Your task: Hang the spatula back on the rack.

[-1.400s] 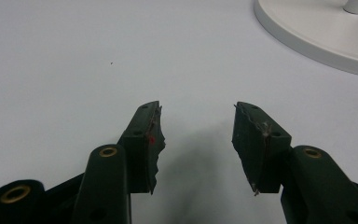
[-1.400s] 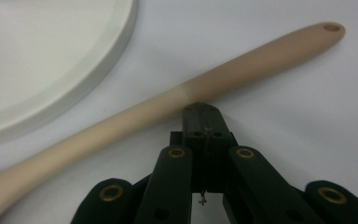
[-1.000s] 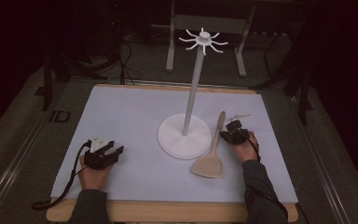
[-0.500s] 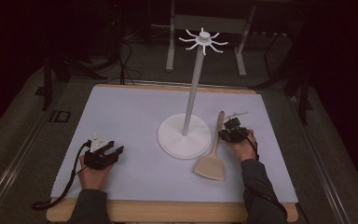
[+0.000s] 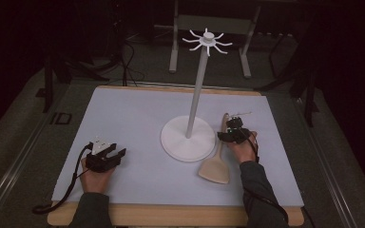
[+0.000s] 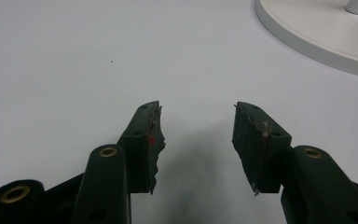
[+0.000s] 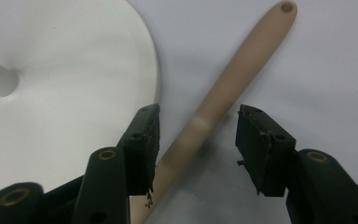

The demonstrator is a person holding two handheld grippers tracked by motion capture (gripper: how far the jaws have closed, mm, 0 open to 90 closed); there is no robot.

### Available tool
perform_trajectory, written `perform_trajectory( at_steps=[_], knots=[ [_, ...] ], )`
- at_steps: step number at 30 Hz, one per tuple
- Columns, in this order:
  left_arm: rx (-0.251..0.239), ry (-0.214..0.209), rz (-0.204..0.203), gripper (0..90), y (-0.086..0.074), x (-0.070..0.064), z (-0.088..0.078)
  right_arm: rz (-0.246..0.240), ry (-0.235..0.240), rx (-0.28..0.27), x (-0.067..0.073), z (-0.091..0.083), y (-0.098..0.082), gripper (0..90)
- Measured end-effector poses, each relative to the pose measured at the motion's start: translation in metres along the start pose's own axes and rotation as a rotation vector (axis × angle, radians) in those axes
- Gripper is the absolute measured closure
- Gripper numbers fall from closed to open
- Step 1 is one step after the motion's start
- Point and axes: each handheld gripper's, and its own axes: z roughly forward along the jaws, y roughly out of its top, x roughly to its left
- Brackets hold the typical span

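Observation:
A beige spatula [image 5: 216, 161] lies flat on the white mat, its handle [image 7: 228, 88] pointing away with a hole at the tip. My right gripper [image 5: 231, 129] [image 7: 198, 126] is open and straddles the handle's middle, one jaw on each side, not closed on it. Beside it stands a white hanging stand with a round base [image 5: 187, 137] [image 7: 65, 70], a tall post [image 5: 197, 85] and several hooks at the top [image 5: 208, 40]. My left gripper [image 5: 108, 154] [image 6: 198, 126] rests open over bare mat at the left, nothing between its jaws.
The white mat [image 5: 128, 118] covers a wooden board [image 5: 171, 214] on a dark table. The stand's base edge [image 6: 317, 42] lies ahead and right of the left gripper. Metal frame legs [image 5: 173, 42] stand behind the table.
The right gripper has shifted slightly along the spatula handle. The left hand and gripper have stayed where they were.

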Motion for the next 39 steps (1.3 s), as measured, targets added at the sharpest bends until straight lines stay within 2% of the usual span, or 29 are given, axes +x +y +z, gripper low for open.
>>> perform_trajectory(
  at_steps=[4, 5, 10, 18, 22, 24, 28, 31, 35, 39],
  knots=[
    [0.001, 0.000, 0.000, 51.7, 0.000, 0.000, 0.000, 0.018, -0.010, 0.018, 0.000, 0.004, 0.000, 50.6],
    [-0.001, 0.000, 0.000, 51.7, 0.000, 0.000, 0.000, 0.035, -0.011, 0.034, 0.000, 0.007, -0.001, 51.0],
    [0.000, 0.000, 0.000, 51.6, 0.000, 0.000, 0.000, 0.050, -0.004, 0.054, 0.001, 0.011, -0.001, 52.3],
    [0.000, -0.001, 0.000, 51.6, 0.000, 0.000, 0.000, 0.034, -0.036, 0.084, 0.006, 0.014, 0.003, 57.4],
    [0.000, -0.001, 0.000, 51.5, 0.000, 0.000, 0.000, 0.062, 0.020, 0.083, 0.005, 0.011, 0.003, 63.4],
    [0.000, -0.001, 0.000, 51.5, 0.000, 0.000, 0.000, 0.040, 0.028, 0.090, 0.006, 0.009, 0.003, 65.6],
    [-0.001, 0.000, 0.000, 51.5, 0.000, 0.000, 0.000, 0.038, 0.054, 0.089, 0.006, 0.006, 0.001, 69.7],
    [-0.001, 0.000, 0.000, 51.5, 0.000, 0.000, 0.000, 0.051, 0.103, 0.087, 0.006, 0.003, -0.001, 73.7],
    [-0.001, 0.000, 0.000, 51.5, 0.000, 0.000, 0.000, 0.030, 0.094, 0.087, 0.010, 0.000, -0.002, 75.5],
    [-0.002, 0.000, 0.000, 51.4, 0.000, 0.000, 0.000, 0.022, 0.110, 0.078, 0.012, -0.007, -0.005, 76.8]
  ],
)
